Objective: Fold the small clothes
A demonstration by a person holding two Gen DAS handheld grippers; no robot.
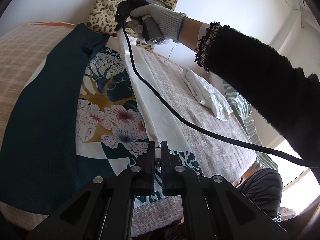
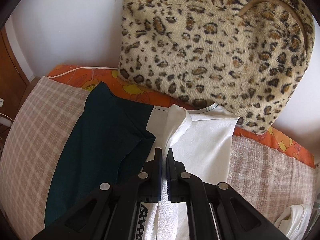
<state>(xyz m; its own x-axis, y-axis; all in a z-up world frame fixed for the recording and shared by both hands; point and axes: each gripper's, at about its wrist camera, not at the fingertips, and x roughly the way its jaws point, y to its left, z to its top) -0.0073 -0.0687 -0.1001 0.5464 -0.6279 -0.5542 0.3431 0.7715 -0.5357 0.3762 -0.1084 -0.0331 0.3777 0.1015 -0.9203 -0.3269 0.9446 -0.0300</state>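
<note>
Bed [image 2: 36,120] checked cover, white wall | left gripper [image 1: 158,152], right gripper [image 2: 164,156]: jaws pinching shirt [image 2: 200,140]

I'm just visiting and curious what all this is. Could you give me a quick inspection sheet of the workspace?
Surface: checked blanket over an orange floral sheet.
Job's things: printed garment, white and dark green, spread flat, its white edge lifted; folded white cloth to the side.
Clutter: leopard cushion at the wall; striped fabric at the edge.
Grippers: left gripper shut on the garment's hem; right gripper shut on its white edge, held by a gloved hand.
Cables: black cable trailing across the garment.
Surroundings: white wall, wooden door.
</note>
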